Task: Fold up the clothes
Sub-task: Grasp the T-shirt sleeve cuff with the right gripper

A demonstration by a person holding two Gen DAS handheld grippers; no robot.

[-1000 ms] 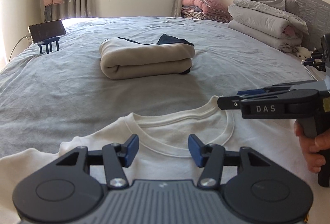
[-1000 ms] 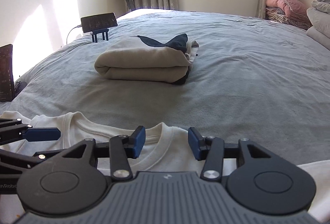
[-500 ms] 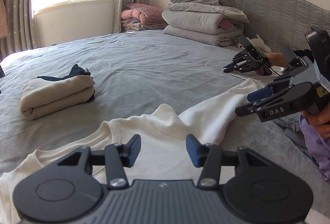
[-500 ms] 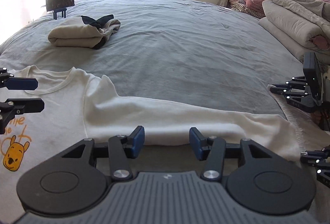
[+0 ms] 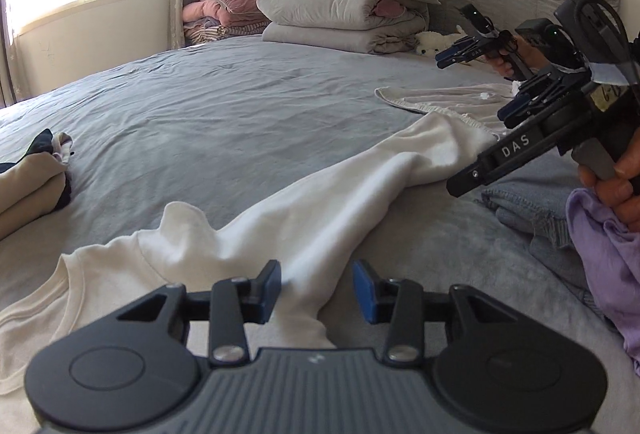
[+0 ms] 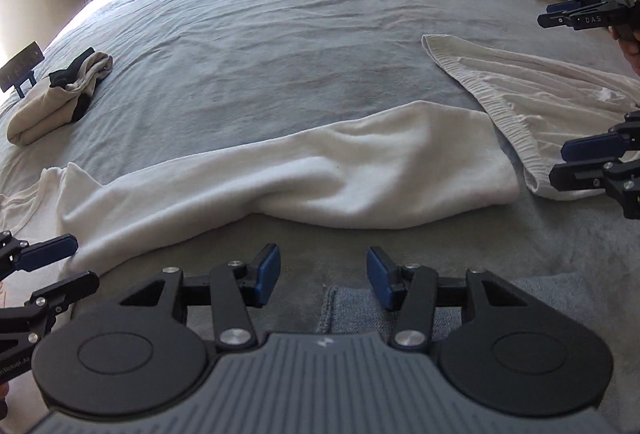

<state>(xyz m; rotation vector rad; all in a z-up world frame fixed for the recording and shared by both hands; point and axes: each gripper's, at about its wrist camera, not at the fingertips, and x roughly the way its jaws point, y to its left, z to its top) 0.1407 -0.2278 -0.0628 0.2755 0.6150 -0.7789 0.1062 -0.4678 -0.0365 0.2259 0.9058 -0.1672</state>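
A white long-sleeved top (image 5: 304, 218) lies flat on the grey bedspread (image 5: 224, 114), its sleeve (image 6: 304, 174) stretched out to the right. My left gripper (image 5: 317, 292) hovers low over the shoulder end of that sleeve, jaws open and a little narrower than before, with the cloth below them and not pinched. It also shows at the lower left of the right wrist view as the left gripper (image 6: 68, 264). My right gripper (image 6: 323, 272) stands open just short of the sleeve's middle, over bare bedspread and a blue-grey denim piece (image 6: 348, 310).
A folded beige bundle (image 6: 52, 106) lies far left beside a phone on a stand (image 6: 20, 68). A cream garment with an elastic hem (image 6: 520, 94) lies past the cuff. Two other grippers (image 6: 576, 14) (image 6: 592, 158) work at the right. Stacked quilts (image 5: 340, 10) and purple cloth (image 5: 604, 246) also show.
Both grippers have swung right, from the collar to the sleeve. The left jaws have narrowed somewhat; the right jaws keep the same width. The folded bundle has slid to the left edge.
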